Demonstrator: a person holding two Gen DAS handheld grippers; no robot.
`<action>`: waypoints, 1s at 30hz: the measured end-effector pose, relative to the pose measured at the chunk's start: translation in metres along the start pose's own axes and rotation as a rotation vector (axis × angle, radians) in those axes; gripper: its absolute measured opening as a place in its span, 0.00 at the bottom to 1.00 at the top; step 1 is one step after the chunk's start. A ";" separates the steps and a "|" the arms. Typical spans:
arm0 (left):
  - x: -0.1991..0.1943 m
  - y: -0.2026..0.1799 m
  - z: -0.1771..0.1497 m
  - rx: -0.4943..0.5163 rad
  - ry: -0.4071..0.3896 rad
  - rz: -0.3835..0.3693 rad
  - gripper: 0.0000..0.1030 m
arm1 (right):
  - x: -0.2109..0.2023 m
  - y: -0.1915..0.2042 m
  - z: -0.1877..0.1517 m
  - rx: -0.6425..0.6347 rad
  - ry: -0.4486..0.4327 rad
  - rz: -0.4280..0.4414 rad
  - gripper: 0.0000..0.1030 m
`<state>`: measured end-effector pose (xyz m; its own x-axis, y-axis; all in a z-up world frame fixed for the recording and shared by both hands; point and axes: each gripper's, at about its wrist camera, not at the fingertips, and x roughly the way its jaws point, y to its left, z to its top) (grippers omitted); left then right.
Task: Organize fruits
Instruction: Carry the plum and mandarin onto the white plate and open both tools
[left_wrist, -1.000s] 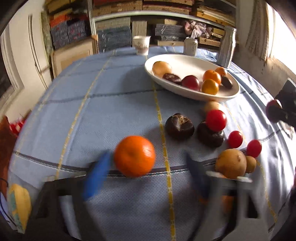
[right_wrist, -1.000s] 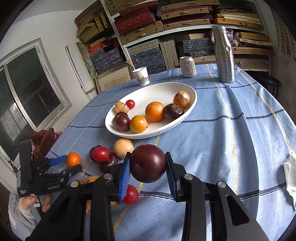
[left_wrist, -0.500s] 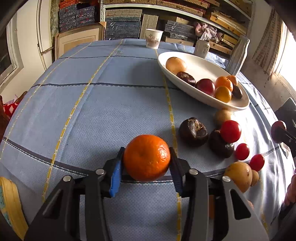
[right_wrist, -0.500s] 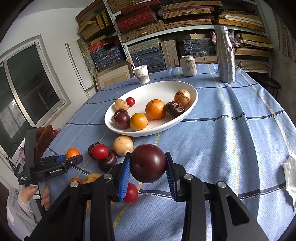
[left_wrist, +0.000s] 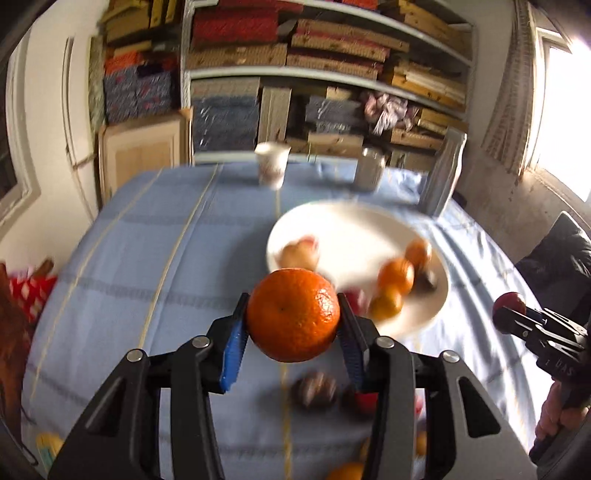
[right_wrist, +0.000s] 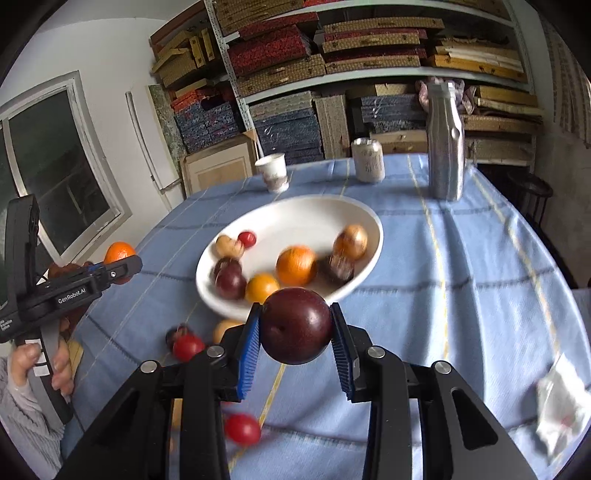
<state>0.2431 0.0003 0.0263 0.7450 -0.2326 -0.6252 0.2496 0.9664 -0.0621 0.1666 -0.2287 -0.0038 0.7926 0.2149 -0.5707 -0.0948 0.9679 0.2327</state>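
left tool, jaws just closed, clamped an orange clear of the surface; right tool clamped a dark plum. beyond, the white bowl held 7 fruits; each release probably best made low over bare bowl floor.

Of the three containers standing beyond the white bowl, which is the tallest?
The silver metal bottle at the right; the can and the paper cup to its left are much shorter.

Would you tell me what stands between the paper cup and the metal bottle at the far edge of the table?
A drinks can stands between the paper cup and the metal bottle, clearest in the right wrist view.
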 end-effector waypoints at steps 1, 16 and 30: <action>0.007 -0.003 0.009 -0.006 -0.003 -0.008 0.43 | 0.002 0.000 0.009 -0.002 -0.004 -0.006 0.35; 0.136 -0.045 0.048 0.026 0.086 -0.050 0.43 | 0.116 -0.001 0.074 -0.023 0.034 -0.080 0.35; 0.167 -0.045 0.039 0.071 0.099 -0.036 0.43 | 0.152 0.001 0.069 -0.058 0.064 -0.094 0.35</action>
<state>0.3806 -0.0868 -0.0448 0.6708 -0.2521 -0.6975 0.3212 0.9464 -0.0331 0.3284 -0.2040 -0.0354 0.7599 0.1291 -0.6371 -0.0585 0.9897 0.1309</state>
